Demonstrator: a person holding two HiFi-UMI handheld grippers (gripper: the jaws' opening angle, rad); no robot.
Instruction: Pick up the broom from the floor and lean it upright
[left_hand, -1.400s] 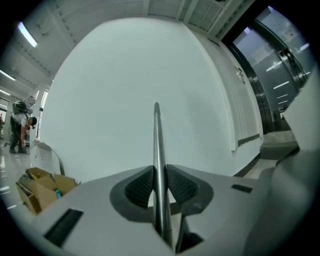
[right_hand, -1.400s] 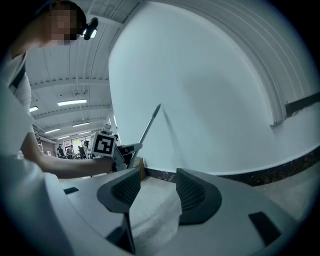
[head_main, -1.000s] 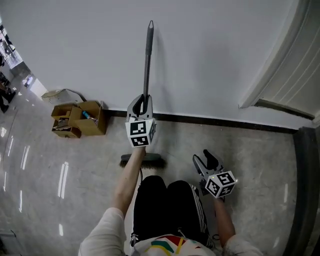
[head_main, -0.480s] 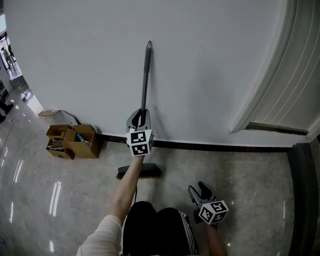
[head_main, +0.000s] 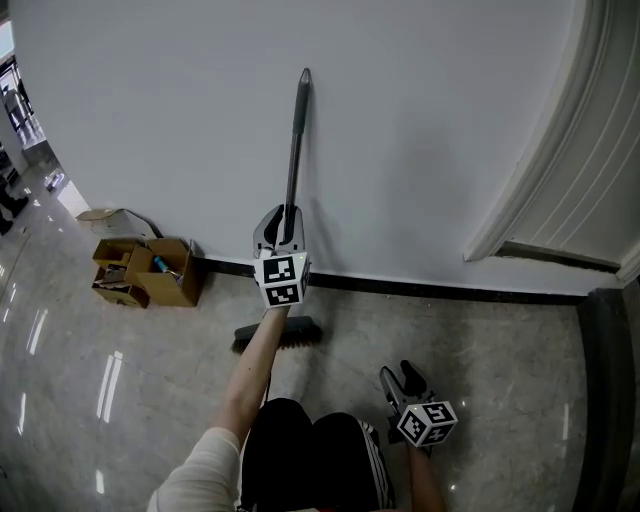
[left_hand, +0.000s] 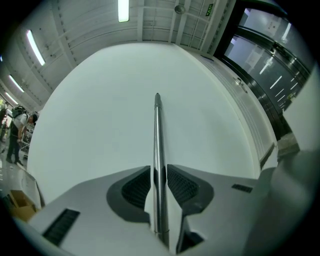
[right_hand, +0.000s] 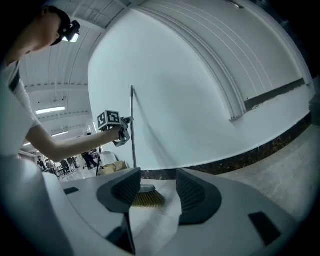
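The broom stands upright against the white wall, its grey metal handle (head_main: 294, 160) rising to a dark tip and its brush head (head_main: 278, 336) on the floor by the baseboard. My left gripper (head_main: 284, 222) is shut on the handle at mid height; in the left gripper view the handle (left_hand: 158, 145) runs straight up between the two pressing pads (left_hand: 181, 185). My right gripper (head_main: 400, 373) hangs low at the right, open and holding nothing. In the right gripper view the brush head (right_hand: 146, 197) shows between its spread jaws, with the handle (right_hand: 132, 125) farther off.
An open cardboard box (head_main: 146, 270) with odds and ends sits by the wall at the left. A black baseboard (head_main: 450, 290) runs along the wall. A white door frame (head_main: 545, 170) stands at the right. The person's dark-trousered legs (head_main: 310, 450) are just below.
The left gripper, still shut on the handle, has eased the broom a little towards the wall. The right gripper has sunk slightly and stays open.
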